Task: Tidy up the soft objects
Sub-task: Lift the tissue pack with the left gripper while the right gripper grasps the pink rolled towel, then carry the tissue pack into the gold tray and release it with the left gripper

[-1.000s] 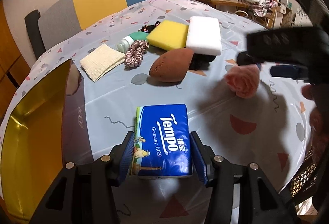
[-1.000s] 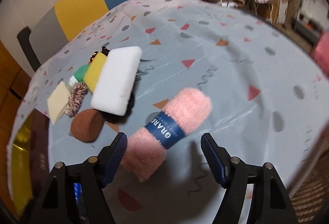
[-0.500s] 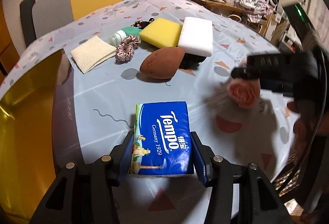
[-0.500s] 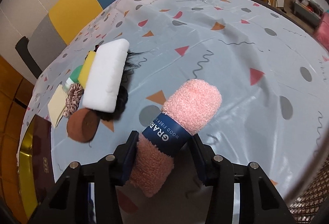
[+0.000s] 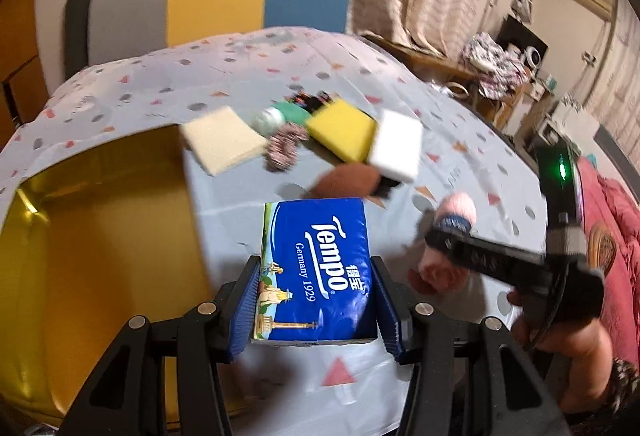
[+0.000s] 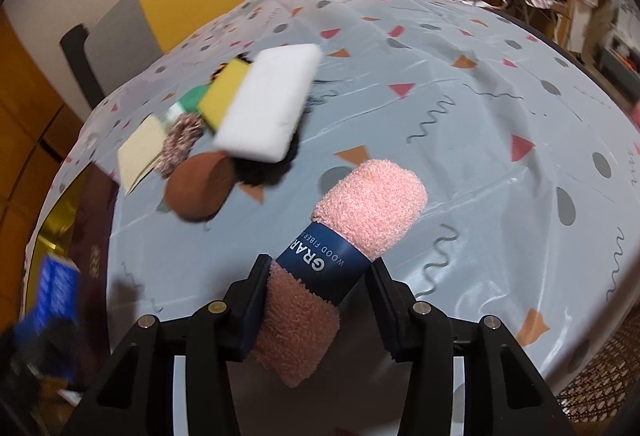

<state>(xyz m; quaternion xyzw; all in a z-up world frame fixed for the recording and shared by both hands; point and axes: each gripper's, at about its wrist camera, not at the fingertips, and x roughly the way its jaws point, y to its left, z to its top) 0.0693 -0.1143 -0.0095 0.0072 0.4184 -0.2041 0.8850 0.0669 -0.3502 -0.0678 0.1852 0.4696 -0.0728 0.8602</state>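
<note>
A: Left fingers (image 5: 256, 300) pinching one blue rectangular Tempo tissue pack (image 5: 316, 268), long axis running straight out from the grip. Off the worktop (image 5: 460, 164) by the look of it, gold-lined box (image 5: 100, 256) just left.

B: Right fingers (image 6: 256, 304) closing on one pink rolled towel with a navy paper band (image 6: 352, 248), lying diagonally up-right. Five-ish loose soft bits clustered beyond, well apart.

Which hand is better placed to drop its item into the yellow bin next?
Left. The left gripper holds the tissue pack right beside the yellow bin. The right gripper, its jaws closing on the pink towel, is farther from the bin.
</note>
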